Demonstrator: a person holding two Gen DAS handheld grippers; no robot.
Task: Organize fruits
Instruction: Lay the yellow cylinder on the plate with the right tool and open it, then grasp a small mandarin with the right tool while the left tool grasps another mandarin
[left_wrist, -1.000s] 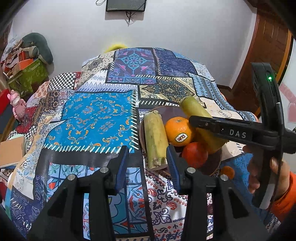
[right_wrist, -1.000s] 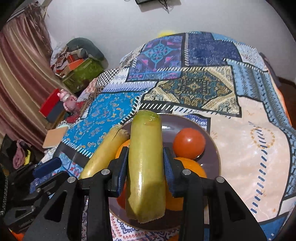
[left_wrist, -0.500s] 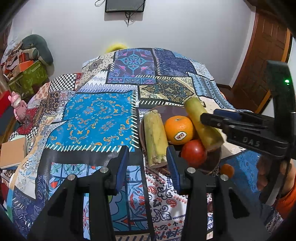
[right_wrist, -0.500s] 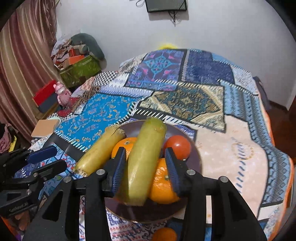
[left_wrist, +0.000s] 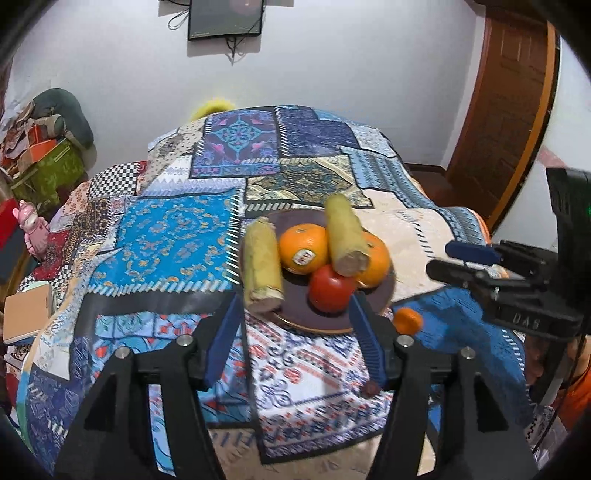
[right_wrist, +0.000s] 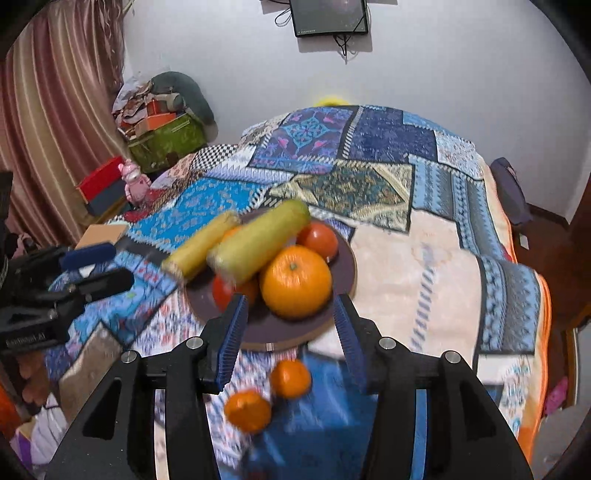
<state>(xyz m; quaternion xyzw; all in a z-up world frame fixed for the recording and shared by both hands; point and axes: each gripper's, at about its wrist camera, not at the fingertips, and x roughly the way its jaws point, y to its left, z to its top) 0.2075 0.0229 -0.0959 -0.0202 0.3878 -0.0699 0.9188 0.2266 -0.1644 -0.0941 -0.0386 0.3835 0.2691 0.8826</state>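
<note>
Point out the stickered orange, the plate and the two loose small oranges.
Stickered orange (left_wrist: 303, 248): left wrist view, on its peel.
Plate (right_wrist: 343, 266): right wrist view, on its bare right rim.
Two loose small oranges (right_wrist: 290, 378): right wrist view, on the farther one's middle.

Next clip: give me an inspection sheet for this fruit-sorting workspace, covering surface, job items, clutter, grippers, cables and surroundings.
Surface: patchwork blue patterned bedspread.
Job's things: dark round plate holds two yellow-green cut stalks, two large oranges and two red tomatoes; two small oranges lie on the bedspread in front of the plate.
Clutter: nothing seen on the bedspread.
Grippers: left gripper opening, nothing between its jaws; right gripper open, empty.
Cables: dangling under wall screen.
Surroundings: curtain, piled boxes, wooden door.
</note>
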